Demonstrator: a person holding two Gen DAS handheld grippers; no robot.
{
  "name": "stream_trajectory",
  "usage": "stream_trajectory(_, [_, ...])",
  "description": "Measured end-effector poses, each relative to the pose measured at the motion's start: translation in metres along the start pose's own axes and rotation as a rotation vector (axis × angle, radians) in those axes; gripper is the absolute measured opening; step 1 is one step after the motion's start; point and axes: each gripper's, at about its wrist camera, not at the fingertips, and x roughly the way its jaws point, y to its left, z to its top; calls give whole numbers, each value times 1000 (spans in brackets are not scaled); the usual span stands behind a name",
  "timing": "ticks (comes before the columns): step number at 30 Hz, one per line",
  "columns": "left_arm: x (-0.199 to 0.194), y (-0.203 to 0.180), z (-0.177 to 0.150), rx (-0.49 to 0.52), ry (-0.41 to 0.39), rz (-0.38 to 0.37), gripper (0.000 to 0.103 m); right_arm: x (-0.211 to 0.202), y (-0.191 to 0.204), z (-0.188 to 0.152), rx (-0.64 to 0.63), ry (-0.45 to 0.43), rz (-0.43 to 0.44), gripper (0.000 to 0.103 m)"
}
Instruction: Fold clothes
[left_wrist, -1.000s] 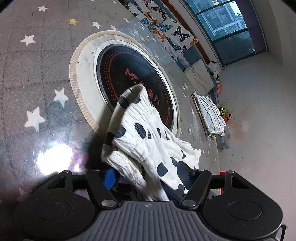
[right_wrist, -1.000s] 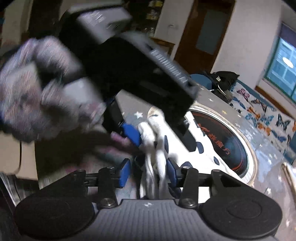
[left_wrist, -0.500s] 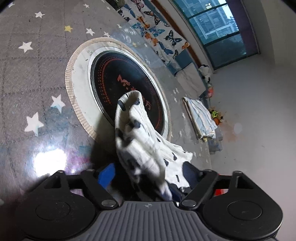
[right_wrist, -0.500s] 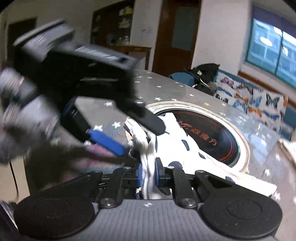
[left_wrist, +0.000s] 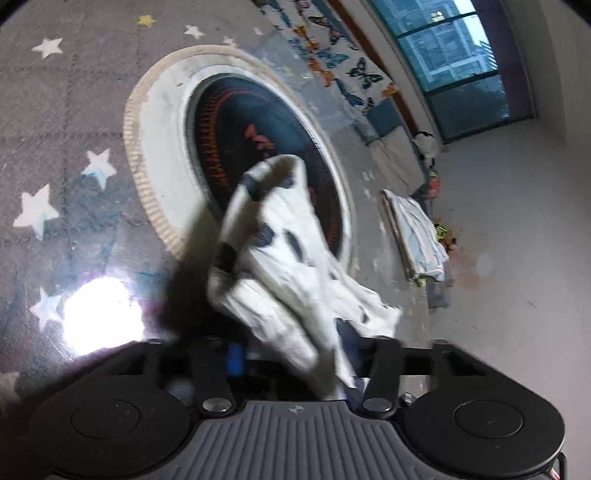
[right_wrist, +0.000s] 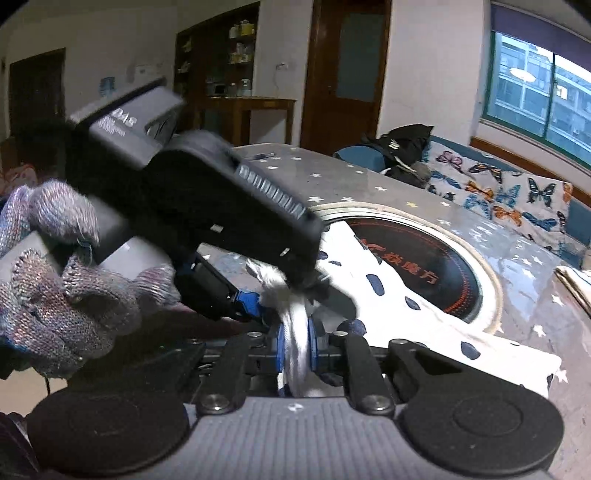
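- The white garment with dark blue spots (right_wrist: 373, 280) lies partly on the tabletop (right_wrist: 332, 177), which has a grey star-printed cover, and its near end is lifted and bunched between the two grippers.
- The right gripper (right_wrist: 295, 349) has its blue pads pressed on a gathered white fold of the garment; only that bunch of cloth keeps the jaws apart, and they are easing open slightly.
- In the right wrist view the left gripper (right_wrist: 258, 306) comes in from the upper left, held by a hand in a knitted grey glove (right_wrist: 62, 280); its blue-tipped fingers meet the same bunch of cloth just above the right gripper.
- In the left wrist view the garment (left_wrist: 291, 258) rises as a crumpled ridge from between the left gripper's (left_wrist: 295, 358) fingers. The jaws are closing with cloth between them; blur and the cloth itself hide the pads, so whether they already pinch it cannot be told.
- Farther off, the garment spreads flat over the edge of a round black hotplate with red lettering (right_wrist: 417, 266), set in a pale ring in the tabletop.
- A folded pale striped cloth (left_wrist: 413, 236) lies apart, near the tabletop's far edge.
- A butterfly-patterned cushion (right_wrist: 509, 199) runs along the bench under the window (right_wrist: 535, 96).
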Motion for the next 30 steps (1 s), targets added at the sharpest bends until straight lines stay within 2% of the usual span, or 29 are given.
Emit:
stream_trajectory(2, [2,4,0,-11,1,6,32,-6,-4,-2,22,-2,12,23])
stream_trajectory(8, [0,5,-2,16,-5,6,32,-38,-23,-14,127,-38,17,29])
stream_trajectory(11, [0,6,-2,16,-6,-2,32,-58,-39,-23,225,-55,-27,31])
stream_trajectory(12, [0,7,-2,14,-6,-4,32,-62,-47,-26,262,-58,-51,34])
stream_trajectory(15, [-1,7,-3,14,-7,-6,32,-70,-73,-38,366,-53,-131,35])
stream_trajectory(19, [-1,7,-3,8,-8,-3,32,-69,-105,-55,459,-40,-226,35])
stream_trajectory(22, [-1,7,-3,4,-10,-4,32,-65,-125,-66,531,-35,-267,38])
stream_trajectory(27, [-1,6,-3,8,-9,-1,33,-57,-147,-80,635,-28,-284,38])
stream_trajectory(30, [0,4,-2,19,-6,8,33,-52,-156,-85,687,-31,-263,38])
